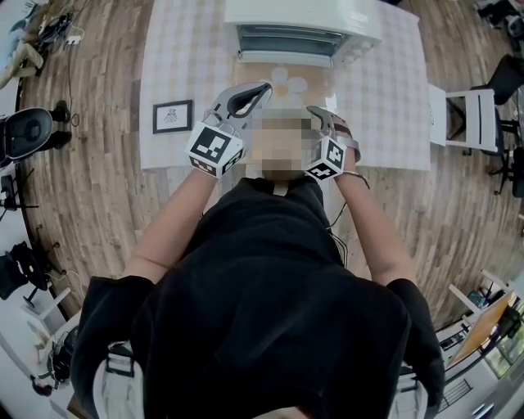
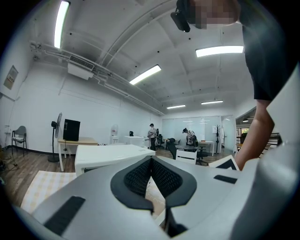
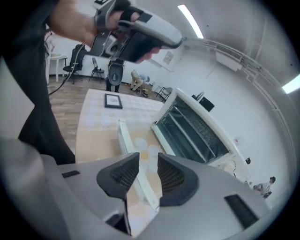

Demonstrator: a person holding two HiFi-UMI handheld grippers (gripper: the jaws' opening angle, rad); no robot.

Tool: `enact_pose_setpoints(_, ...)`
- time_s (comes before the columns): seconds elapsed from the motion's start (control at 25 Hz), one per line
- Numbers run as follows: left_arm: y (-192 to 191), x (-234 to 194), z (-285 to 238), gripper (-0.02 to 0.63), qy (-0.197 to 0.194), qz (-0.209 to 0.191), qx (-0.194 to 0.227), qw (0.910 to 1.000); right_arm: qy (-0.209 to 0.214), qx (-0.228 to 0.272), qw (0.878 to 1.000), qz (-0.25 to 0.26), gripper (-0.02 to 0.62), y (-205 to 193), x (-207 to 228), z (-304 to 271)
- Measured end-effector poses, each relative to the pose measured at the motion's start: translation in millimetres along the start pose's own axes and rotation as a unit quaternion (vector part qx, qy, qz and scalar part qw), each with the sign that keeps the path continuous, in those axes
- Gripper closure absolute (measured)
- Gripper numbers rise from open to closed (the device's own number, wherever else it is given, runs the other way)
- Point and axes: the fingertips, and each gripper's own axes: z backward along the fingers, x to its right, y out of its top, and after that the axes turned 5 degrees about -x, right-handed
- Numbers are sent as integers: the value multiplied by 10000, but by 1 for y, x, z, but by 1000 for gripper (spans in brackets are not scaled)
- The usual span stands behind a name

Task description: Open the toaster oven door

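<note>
The white toaster oven (image 1: 299,24) stands at the table's far edge. Its glass door (image 1: 286,80) hangs fully open and lies flat toward me. In the right gripper view the oven cavity (image 3: 197,126) shows its racks, and the door's white handle bar (image 3: 125,140) runs below my jaws. My right gripper (image 3: 149,161) is open above the door, with nothing pressed between its pads. It hovers near the door's right front corner (image 1: 315,110). My left gripper (image 1: 264,86) is held level over the door's left side, its pads (image 2: 140,176) meeting and holding nothing.
A checked tablecloth (image 1: 385,98) covers the table. A small framed picture (image 1: 173,116) lies on its left part. A white chair (image 1: 471,114) stands to the right of the table, and clutter sits on the wooden floor at the left.
</note>
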Motion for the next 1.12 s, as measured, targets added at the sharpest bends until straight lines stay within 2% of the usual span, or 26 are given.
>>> enact_pose_setpoints(0.2,6,3,-4,589,-41,-50,38,10000,-64,691,9933,-922,465,38,41,28)
enact_pose_setpoints(0.44,11,2,-8,589,-66,-73,44,9999,77,1856,9646,-1872,512,84,75,69)
enact_pose_setpoints(0.56,12,1,-9,589,-86,-77,55,9999,85,2282,9521,-2035,543,97,84,88)
enact_pose_setpoints(0.72,16,5,-8,589,-129,-67,97,9998,175,2614,9388,-2236,561,105,86,104)
enact_pose_setpoints(0.96,27,7,-9,589,-108,-138,212,9996,236,3104,9128,-2645,575,107,97,126)
enact_pose_setpoints(1.12,33,11,-8,589,-125,-151,236,9995,196,3324,9009,-2784,577,110,106,141)
